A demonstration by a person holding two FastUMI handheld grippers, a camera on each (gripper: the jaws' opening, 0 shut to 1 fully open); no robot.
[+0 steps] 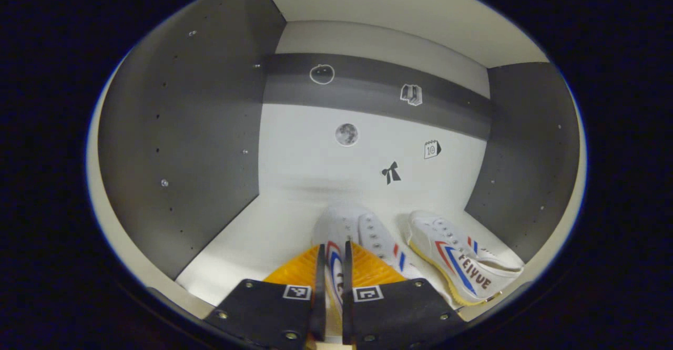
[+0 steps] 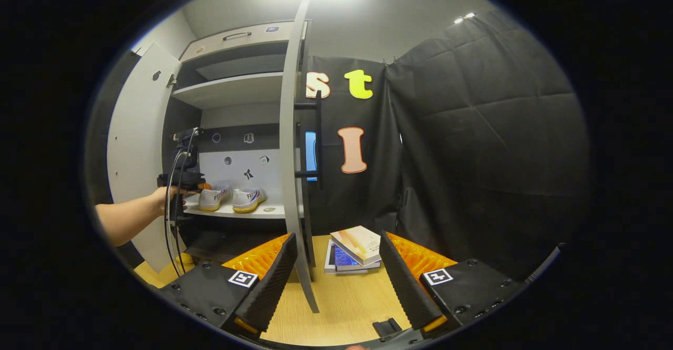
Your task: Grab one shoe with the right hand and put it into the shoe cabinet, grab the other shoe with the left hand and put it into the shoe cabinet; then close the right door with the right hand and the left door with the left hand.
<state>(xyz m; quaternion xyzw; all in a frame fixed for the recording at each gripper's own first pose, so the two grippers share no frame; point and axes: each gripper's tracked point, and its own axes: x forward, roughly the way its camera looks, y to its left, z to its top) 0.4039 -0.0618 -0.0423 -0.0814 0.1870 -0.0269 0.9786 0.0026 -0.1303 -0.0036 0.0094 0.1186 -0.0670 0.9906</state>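
White shoe [image 1: 349,234] pinched by left gripper [image 1: 333,266] to set it on shelf [image 1: 252,239]; right gripper [image 2: 336,281] spread, idle.

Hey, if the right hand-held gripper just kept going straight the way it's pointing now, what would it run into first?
Probably the edge of the open right cabinet door, which stands upright between the open fingers of the right hand-held gripper, just ahead. The stack of books on the floor lies slightly right of that line. Depth is hard to judge through the fisheye.
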